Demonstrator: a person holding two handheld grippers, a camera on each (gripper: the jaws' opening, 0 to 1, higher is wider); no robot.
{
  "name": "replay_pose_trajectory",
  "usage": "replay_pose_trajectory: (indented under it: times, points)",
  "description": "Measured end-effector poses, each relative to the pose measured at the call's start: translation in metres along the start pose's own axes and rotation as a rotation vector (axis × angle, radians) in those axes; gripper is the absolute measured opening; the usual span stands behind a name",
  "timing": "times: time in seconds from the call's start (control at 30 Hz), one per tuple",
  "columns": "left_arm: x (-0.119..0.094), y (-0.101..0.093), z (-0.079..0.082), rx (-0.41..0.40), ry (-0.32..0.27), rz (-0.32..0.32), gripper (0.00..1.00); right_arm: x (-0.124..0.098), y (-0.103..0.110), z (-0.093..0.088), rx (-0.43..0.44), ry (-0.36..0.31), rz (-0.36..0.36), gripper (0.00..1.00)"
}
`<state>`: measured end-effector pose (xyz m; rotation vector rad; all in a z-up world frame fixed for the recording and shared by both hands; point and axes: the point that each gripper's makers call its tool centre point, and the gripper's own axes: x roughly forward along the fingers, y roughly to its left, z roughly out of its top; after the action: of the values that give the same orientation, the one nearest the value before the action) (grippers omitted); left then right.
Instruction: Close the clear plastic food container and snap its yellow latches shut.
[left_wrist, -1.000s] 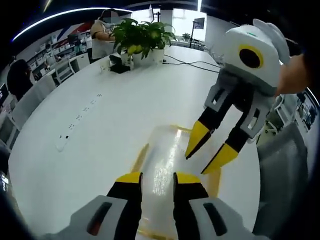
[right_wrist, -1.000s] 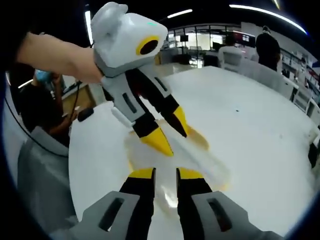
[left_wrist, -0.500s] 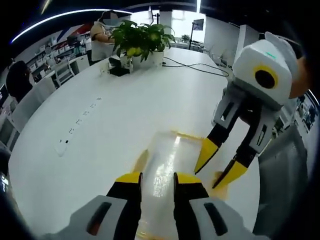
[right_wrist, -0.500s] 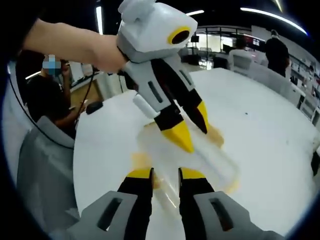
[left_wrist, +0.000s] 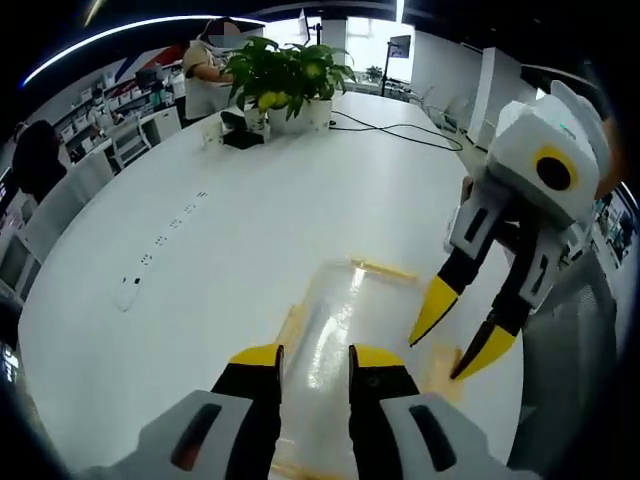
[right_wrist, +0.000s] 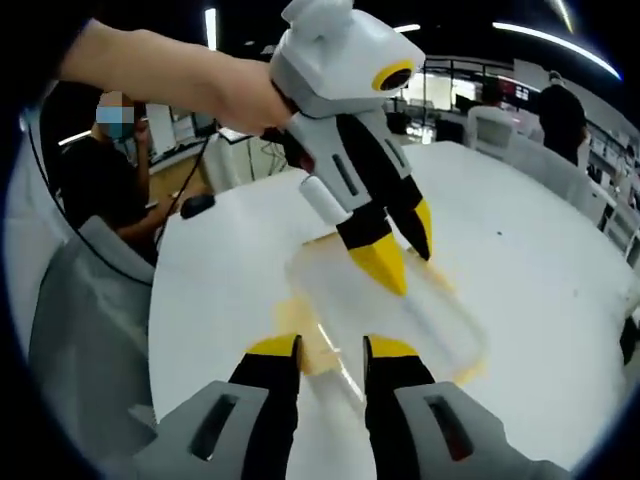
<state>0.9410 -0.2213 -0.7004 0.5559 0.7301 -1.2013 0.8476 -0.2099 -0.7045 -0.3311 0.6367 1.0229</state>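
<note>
On white table (left_wrist: 250, 230), clear container (left_wrist: 350, 330), potted plant (left_wrist: 285, 75) behind, both grippers' jaws slightly parted, empty.

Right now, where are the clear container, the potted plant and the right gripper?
clear container (left_wrist: 345, 320): left gripper view, on its lid's glossy top.
potted plant (left_wrist: 285, 70): left gripper view, on its leaves.
right gripper (left_wrist: 462, 338): left gripper view, midway between its yellow fingertips.

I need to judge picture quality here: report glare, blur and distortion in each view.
Left gripper view: ceiling light glares in a streak along the clear container; fisheye bends the table edge; plant sharp. Right gripper view: container washed out and soft against the white table; the left claw sharp.
</note>
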Motion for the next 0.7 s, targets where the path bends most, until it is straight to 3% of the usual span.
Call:
replay_pose_trajectory:
  times: [0.53, 0.7]
  points:
    - [0.0051, 0.0052, -0.0008, 0.002, 0.027, -0.020, 0.22, 0.0073, -0.0015, -0.0015, -0.184, 0.017, -0.062, 0.22]
    - [0.0070, 0.0083, 0.0006, 0.005, 0.029, -0.035, 0.24, 0.0095, -0.0049, -0.0022, -0.285, 0.036, -0.104, 0.21]
